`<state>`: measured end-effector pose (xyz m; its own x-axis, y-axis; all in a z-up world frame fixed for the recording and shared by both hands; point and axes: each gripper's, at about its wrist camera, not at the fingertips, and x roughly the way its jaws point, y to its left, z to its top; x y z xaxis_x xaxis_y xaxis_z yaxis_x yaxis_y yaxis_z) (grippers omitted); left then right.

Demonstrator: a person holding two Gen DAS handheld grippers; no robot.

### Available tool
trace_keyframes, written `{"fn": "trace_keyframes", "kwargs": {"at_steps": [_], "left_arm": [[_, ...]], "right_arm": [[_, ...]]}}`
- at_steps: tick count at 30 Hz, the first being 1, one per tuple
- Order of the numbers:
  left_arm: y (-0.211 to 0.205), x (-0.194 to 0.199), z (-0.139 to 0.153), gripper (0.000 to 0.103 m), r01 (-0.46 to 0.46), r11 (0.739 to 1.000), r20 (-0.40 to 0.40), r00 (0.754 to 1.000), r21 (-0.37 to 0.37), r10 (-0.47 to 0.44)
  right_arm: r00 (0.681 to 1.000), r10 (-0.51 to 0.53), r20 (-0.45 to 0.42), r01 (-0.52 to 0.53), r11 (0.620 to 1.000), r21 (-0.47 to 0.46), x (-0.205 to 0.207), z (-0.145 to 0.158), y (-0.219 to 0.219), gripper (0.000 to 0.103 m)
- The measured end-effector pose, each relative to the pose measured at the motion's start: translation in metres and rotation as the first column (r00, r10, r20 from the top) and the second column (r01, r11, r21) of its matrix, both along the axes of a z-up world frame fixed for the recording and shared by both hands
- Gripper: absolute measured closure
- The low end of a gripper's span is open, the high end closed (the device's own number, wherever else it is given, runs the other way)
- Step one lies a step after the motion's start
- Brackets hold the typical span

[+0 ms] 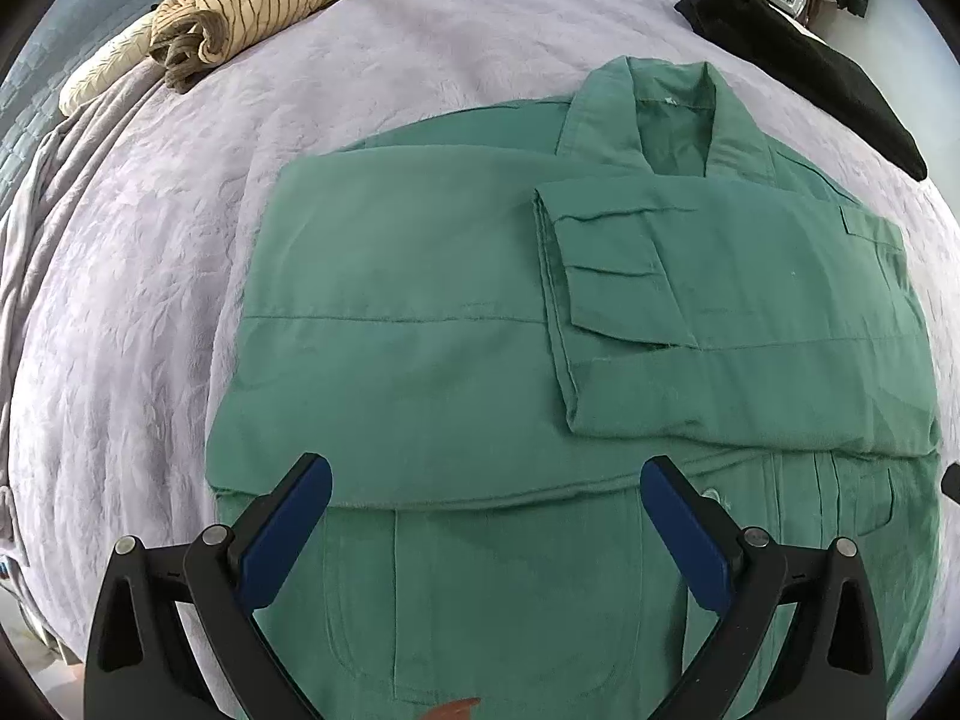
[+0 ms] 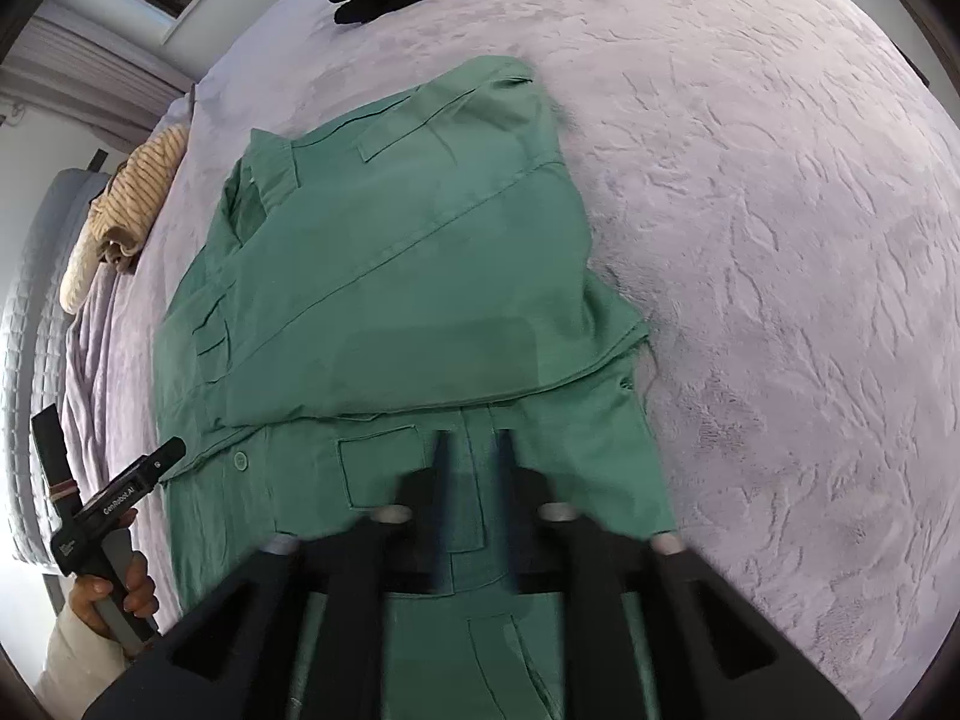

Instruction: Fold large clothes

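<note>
Motion-blurred right gripper (image 2: 474,438) hiding part of green garment (image 2: 390,276); garment hem cut off at bottom edge.

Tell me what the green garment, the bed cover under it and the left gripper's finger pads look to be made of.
Green garment: likely woven cotton or a cotton blend, matte, with crisp creases and stitched seams.
Bed cover: probably plush fleece or velvet, pale lilac, its nap showing brushed, swirly marks.
Pads of the left gripper: apparently rubber or soft plastic, smooth dark blue, set on black plastic-looking fingers.
</note>
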<state>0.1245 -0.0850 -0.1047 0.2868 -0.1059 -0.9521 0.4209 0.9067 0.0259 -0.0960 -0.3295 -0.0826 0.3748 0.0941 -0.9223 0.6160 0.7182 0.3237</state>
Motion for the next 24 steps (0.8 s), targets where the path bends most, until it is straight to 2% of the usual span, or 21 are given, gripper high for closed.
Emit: {"fn": "trace_keyframes", "kwargs": {"at_steps": [1,5,7,8,10,11,12,16,24], "left_arm": [[0.0,-0.002,0.0,0.0,0.001,1.0,-0.001,1.0,0.001,-0.001],[-0.002,-0.008,0.002,0.0,0.002,1.0,-0.009,1.0,0.0,-0.002],[-0.002,-0.012,0.002,0.0,0.005,1.0,-0.014,1.0,0.004,-0.005],[-0.003,-0.013,0.002,0.0,0.007,1.0,-0.017,1.0,0.01,-0.007],[-0.004,-0.016,0.002,0.0,0.013,1.0,-0.023,1.0,0.018,-0.013],[-0.005,-0.018,0.003,0.0,0.017,1.0,-0.026,1.0,0.019,-0.016],[-0.006,-0.02,0.004,0.0,0.019,1.0,-0.027,0.999,0.022,-0.019],[-0.008,-0.026,0.01,0.0,0.019,0.999,-0.036,0.999,0.03,-0.018],[-0.009,-0.043,0.024,0.0,0.013,0.999,-0.058,0.998,0.051,-0.01]], "right_arm": [[1.0,0.002,0.009,-0.002,1.0,-0.008,0.0,0.002,0.001,0.04],[0.999,0.025,0.029,-0.025,1.0,-0.018,0.001,0.008,0.005,0.039],[0.998,0.038,0.043,-0.036,0.999,-0.034,0.002,0.011,0.007,0.028],[0.998,0.039,0.054,-0.036,0.998,-0.047,0.001,0.014,0.008,0.018],[0.997,0.043,0.066,-0.039,0.997,-0.059,-0.001,0.016,0.009,0.018],[0.997,0.044,0.065,-0.04,0.997,-0.059,0.0,0.017,0.009,0.013],[0.997,0.042,0.068,-0.038,0.998,-0.058,-0.001,0.017,0.009,0.002],[0.996,0.055,0.071,-0.051,0.997,-0.063,-0.001,0.021,0.013,0.0],[0.997,0.077,0.027,-0.077,0.997,-0.002,-0.002,0.028,0.021,0.0]]}}
